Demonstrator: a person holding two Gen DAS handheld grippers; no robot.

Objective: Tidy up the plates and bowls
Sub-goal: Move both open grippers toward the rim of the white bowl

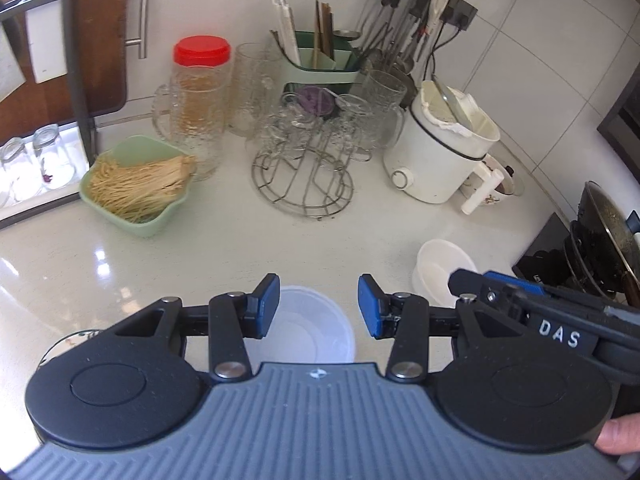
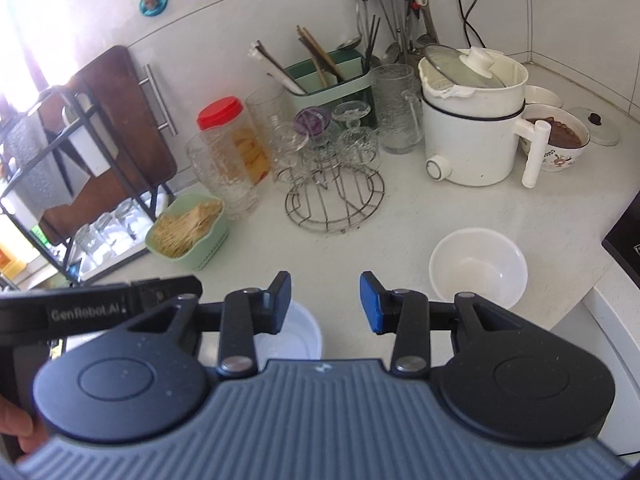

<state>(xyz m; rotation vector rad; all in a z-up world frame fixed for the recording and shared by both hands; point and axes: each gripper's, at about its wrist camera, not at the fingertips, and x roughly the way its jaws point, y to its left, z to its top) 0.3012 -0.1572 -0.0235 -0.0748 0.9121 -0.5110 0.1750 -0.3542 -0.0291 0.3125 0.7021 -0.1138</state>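
The left hand-held gripper (image 1: 319,306) hovers with its jaws apart, empty, above a clear bowl (image 1: 308,328) on the desk (image 1: 224,256). The right hand-held gripper (image 2: 325,303) is likewise spread and empty, a white bowl (image 2: 478,272) ahead to its right.

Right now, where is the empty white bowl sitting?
The white bowl stands upright on the counter right of centre in the right wrist view, in front of the white electric pot and ahead-right of the right gripper.
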